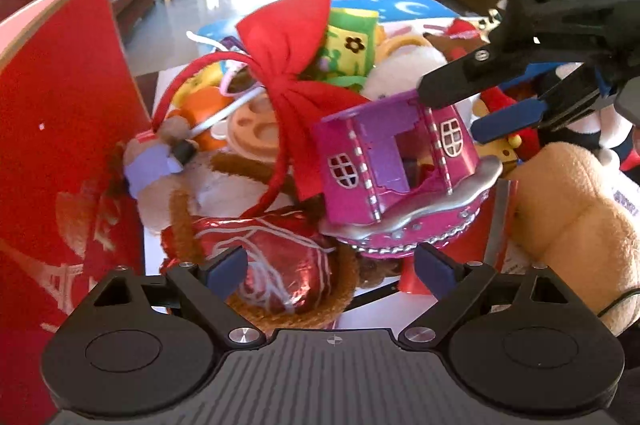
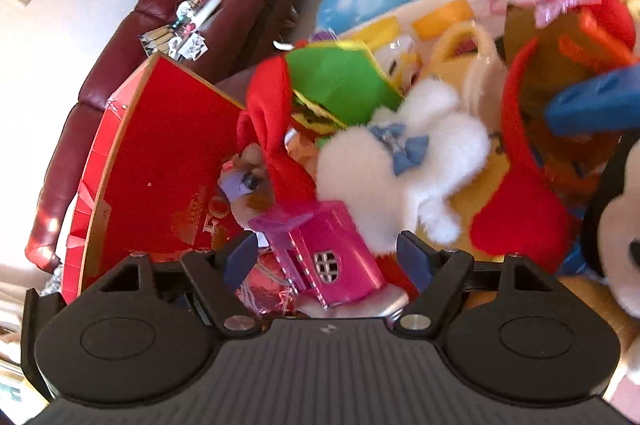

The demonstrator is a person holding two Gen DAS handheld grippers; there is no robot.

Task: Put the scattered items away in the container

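Both tools stand apart and empty. The right tool [image 2: 326, 257] straddles the pink toy house [image 2: 328, 257]; close squarely on its walls. The left tool [image 1: 332, 271] waits beside the house.

A pink and purple toy house [image 1: 396, 161] with white-barred windows and a silver scalloped base is seen tilted on its side, resting on top of a heap of toys at the near middle of the scene. To its left a red ribbon bow [image 1: 296, 65] on a red hoop is draped over a brown and cream plush [image 1: 168, 161], and a shiny red foil heart [image 1: 276, 257] lies nearer, below the house. At the far left the upright red lid of the container [image 1: 60, 129] is seen, printed with a pale tower design
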